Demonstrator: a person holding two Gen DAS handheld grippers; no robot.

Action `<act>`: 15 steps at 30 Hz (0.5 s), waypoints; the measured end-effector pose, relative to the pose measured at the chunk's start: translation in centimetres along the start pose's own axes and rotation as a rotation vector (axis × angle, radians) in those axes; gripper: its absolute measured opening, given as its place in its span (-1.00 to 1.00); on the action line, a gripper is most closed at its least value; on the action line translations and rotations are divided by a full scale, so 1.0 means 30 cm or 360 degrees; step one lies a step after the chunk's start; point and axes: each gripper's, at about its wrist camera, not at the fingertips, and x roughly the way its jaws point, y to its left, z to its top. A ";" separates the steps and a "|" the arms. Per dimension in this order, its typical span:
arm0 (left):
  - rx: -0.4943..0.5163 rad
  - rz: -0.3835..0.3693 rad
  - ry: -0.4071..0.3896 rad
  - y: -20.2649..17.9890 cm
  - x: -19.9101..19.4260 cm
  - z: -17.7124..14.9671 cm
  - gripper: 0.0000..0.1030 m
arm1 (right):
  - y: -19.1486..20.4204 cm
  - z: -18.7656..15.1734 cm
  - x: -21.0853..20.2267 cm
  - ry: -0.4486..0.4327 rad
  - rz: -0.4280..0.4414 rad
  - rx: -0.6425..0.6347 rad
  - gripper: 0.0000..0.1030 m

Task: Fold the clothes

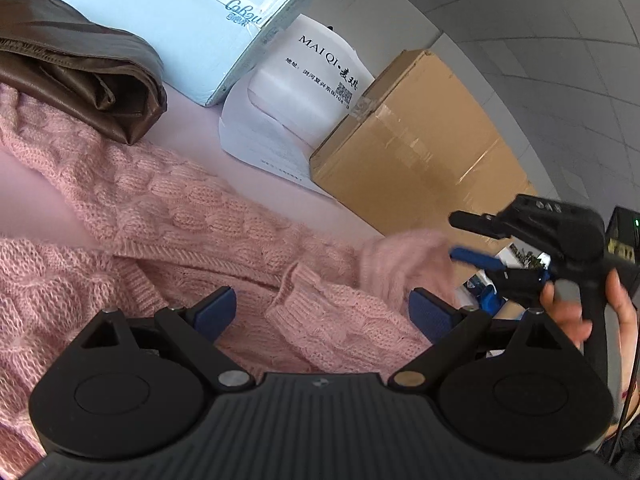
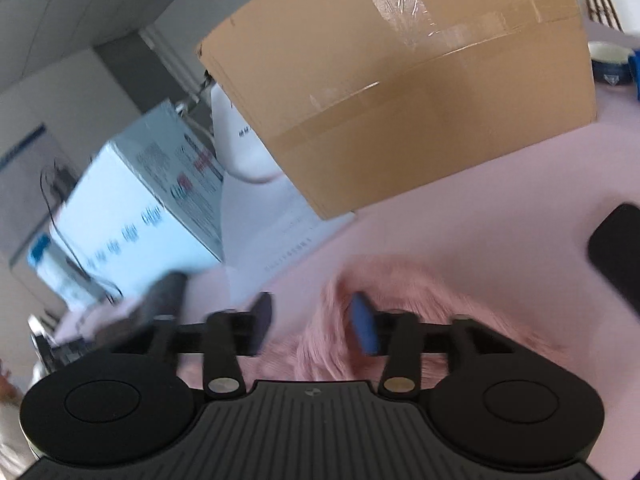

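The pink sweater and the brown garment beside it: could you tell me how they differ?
The pink sweater is a chunky cable knit, while the brown garment is smooth and glossy, like leather. The pink sweater lies spread out and rumpled; the brown garment is folded into a compact stack, its edge resting on the sweater. Both lie on the pink table.

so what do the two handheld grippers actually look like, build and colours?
Both match: a black ribbed body, two round black discs at the sides and black linkage arms on silver and brass-coloured pivot pins. The left gripper has blue textured pads on its fingers. The right gripper has the same blue pads, blurred here; seen from the left wrist, it sits on a black handle with a small box showing a green light.
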 end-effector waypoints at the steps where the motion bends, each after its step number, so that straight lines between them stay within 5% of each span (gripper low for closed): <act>1: 0.0003 0.0002 0.0001 -0.001 0.000 -0.001 0.80 | -0.001 -0.018 0.012 0.0057 -0.0022 -0.0107 -0.10; 5: 0.0007 0.0004 0.0003 -0.003 -0.001 -0.003 0.80 | 0.020 -0.101 0.090 0.0188 -0.0170 -0.0430 -0.35; 9: 0.0009 0.0005 0.0004 -0.003 0.001 -0.002 0.80 | 0.033 -0.146 0.134 0.0276 -0.0031 -0.0436 -0.39; 12: 0.0015 0.0006 0.0006 -0.005 0.001 -0.001 0.81 | 0.061 -0.170 0.147 0.0270 -0.0076 -0.0499 -0.65; 13: 0.0016 0.0005 0.0008 -0.006 0.002 0.000 0.82 | 0.082 -0.180 0.146 0.0215 -0.0125 -0.0522 -0.87; 15: 0.0022 0.0004 0.0013 -0.008 0.003 0.000 0.83 | 0.095 -0.172 0.125 0.0106 -0.0090 -0.0449 -0.89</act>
